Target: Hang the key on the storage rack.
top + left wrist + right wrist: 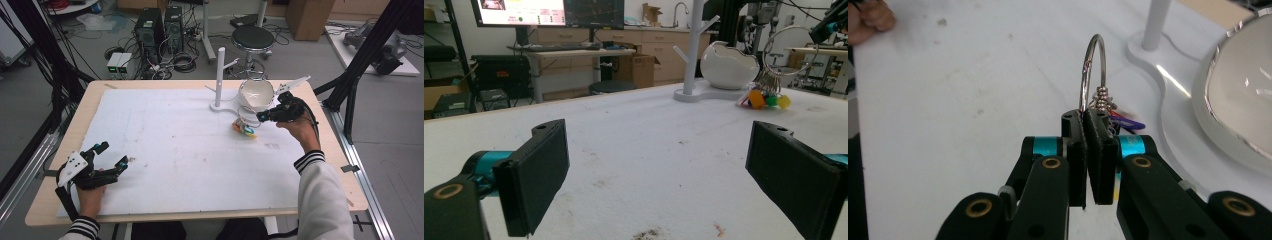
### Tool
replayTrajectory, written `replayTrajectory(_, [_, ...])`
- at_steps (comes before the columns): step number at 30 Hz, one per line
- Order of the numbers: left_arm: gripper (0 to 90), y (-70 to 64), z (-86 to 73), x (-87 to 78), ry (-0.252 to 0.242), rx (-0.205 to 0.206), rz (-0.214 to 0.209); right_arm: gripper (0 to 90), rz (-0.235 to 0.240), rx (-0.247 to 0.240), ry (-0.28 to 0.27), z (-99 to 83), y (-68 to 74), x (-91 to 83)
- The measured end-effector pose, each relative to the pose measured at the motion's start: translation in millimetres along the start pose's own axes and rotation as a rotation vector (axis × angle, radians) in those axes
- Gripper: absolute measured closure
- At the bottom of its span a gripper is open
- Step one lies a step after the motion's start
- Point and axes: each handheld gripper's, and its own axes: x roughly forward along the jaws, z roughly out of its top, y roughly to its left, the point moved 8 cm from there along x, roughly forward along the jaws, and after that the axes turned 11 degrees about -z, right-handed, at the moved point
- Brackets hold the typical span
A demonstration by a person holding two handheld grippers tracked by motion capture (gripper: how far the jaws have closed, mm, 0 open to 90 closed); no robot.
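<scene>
Keys hang from a big ring, and my right claw pinches that ring tight between its two jaws. I see the ring standing up out of the shut jaws in the right gripper view, with the small rings and tags bunched below it. They sit at the far right of the table, just near the white bowl and the stand with its pegs. The colour tags seem to touch the table, or hang just over it, while the ring is held above them.

I think I hold the ring by its edge so the open loop stays free. That way it could slip over a peg on the stand, which is just beside it. The tags would then dangle down and not get in the way.

My left claw rests at the near left, well apart from the keys. Its jaws are wide and hold nothing. I think it waits there so it does not bump anything.
</scene>
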Motion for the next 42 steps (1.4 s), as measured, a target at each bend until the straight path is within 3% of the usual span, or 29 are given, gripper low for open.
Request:
replayTrajectory(3, [10.7, -0.2, -0.1, -0.1, 0.001, 0.0, -0.001, 88.5, 0.019, -0.004, -0.05, 13.1, 5.8, 1.1])
replayTrajectory(13, [10.7, 0.2, 0.0, -0.1, 0.0, -0.001, 0.001, 88.5, 0.039, -0.041, -0.091, 37.6, 15.8, 13.0])
replayTrajectory(17, [10.7, 0.2, 0.0, -0.2, 0.0, -0.002, 0.0, 88.5, 0.033, -0.035, -0.135, 51.9, 18.3, 22.3])
replayTrajectory(20, [10.7, 0.4, -0.1, -0.3, 0.0, -0.003, 0.001, 88.5, 0.031, -0.029, -0.138, 56.1, 18.9, 26.1])
replayTrajectory(29, [10.7, 0.5, -0.1, -0.3, 0.0, -0.004, 0.001, 88.5, 0.0, 0.003, -0.194, 77.9, 18.2, 42.7])
replayTrajectory(42, [10.7, 0.7, -0.2, -0.4, 0.002, -0.005, 0.0, 88.5, -0.071, 0.057, -0.216, 83.3, 5.5, 58.6])
